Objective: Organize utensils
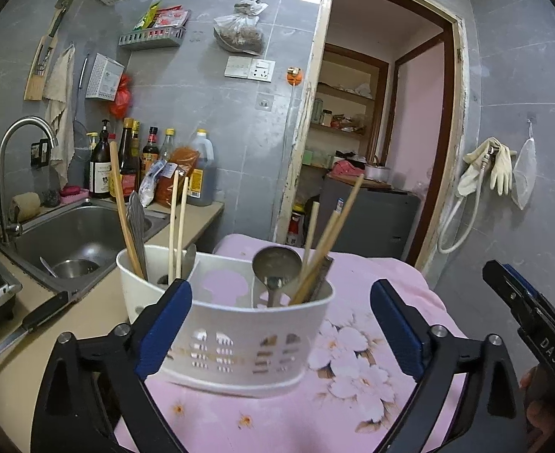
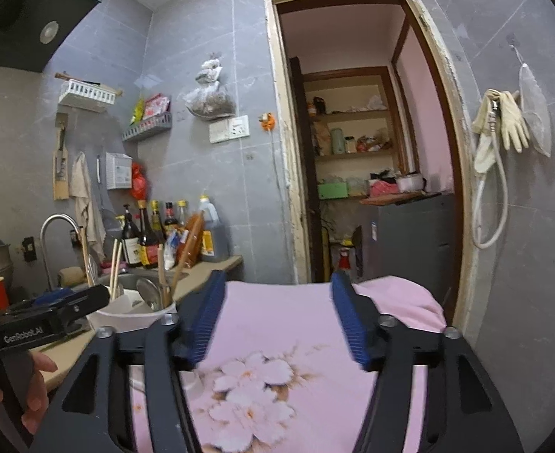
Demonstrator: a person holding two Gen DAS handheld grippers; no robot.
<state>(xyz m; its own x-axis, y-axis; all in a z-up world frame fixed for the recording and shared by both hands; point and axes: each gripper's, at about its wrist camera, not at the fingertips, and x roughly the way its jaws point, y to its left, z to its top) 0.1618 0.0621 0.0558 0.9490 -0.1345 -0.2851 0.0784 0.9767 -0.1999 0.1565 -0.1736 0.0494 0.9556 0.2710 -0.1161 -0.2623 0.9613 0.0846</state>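
A white plastic utensil holder [image 1: 239, 339] stands on a pink floral cloth [image 1: 315, 407]. Its left compartment holds chopsticks [image 1: 177, 222] and a flat metal utensil [image 1: 137, 226]. Its right compartment holds a metal ladle [image 1: 276, 266] and more chopsticks [image 1: 326, 241]. My left gripper [image 1: 281, 324] is open, its blue pads straddling the holder's front without gripping it. My right gripper [image 2: 275, 321] is open and empty above the cloth [image 2: 277, 339], to the right of the holder [image 2: 134, 309]. The right gripper's body also shows in the left wrist view [image 1: 523, 309].
A steel sink [image 1: 77, 241] with a tap [image 1: 17, 158] lies left of the holder. A knife [image 1: 32, 321] rests on the beige counter. Sauce bottles [image 1: 145, 158] line the wall. An open doorway [image 1: 372, 132] is behind the cloth-covered surface.
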